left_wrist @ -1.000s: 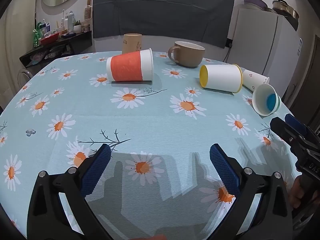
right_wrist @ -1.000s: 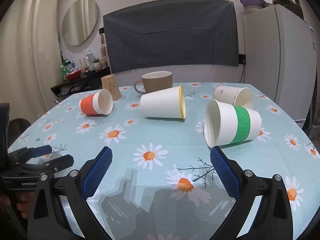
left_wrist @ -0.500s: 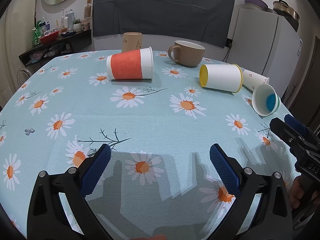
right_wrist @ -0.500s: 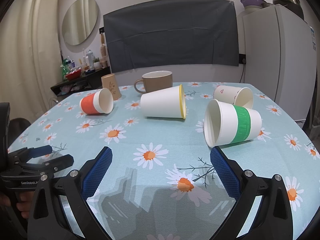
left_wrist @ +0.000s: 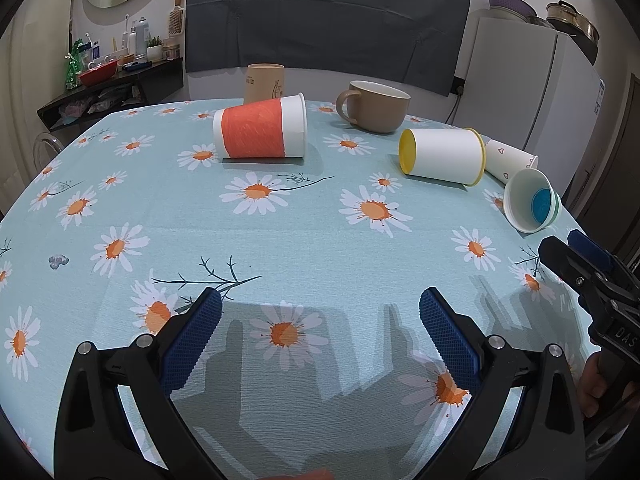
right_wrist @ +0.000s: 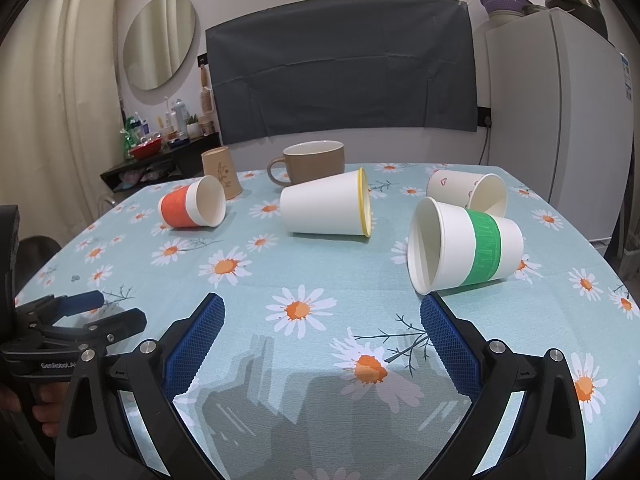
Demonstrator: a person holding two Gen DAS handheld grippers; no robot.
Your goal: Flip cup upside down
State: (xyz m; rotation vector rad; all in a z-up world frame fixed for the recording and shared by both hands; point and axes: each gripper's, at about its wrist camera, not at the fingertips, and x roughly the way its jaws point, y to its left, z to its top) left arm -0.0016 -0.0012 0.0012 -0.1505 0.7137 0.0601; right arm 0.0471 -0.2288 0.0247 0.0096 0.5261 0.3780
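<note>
Several paper cups lie on their sides on the daisy tablecloth (left_wrist: pixel 320 248): an orange-sleeved cup (left_wrist: pixel 260 132) (right_wrist: pixel 192 208), a white cup with a yellow rim (left_wrist: pixel 442 156) (right_wrist: pixel 326 208), a green-banded cup (left_wrist: pixel 530 202) (right_wrist: pixel 464 246) and a heart-print cup (left_wrist: pixel 510 158) (right_wrist: pixel 466 194). My left gripper (left_wrist: pixel 320 320) is open and empty over the near table, well short of the cups. My right gripper (right_wrist: pixel 322 320) is open and empty, its right finger just below the green-banded cup's mouth.
A brown mug (left_wrist: pixel 374 106) (right_wrist: pixel 310 162) and a tan cup (left_wrist: pixel 265 82) (right_wrist: pixel 222 174) stand upright at the back. A white fridge (right_wrist: pixel 560 128) stands to the right, a cluttered shelf (left_wrist: pixel 112 80) to the left. Each gripper shows in the other's view, the right one (left_wrist: pixel 576 268) and the left one (right_wrist: pixel 116 312).
</note>
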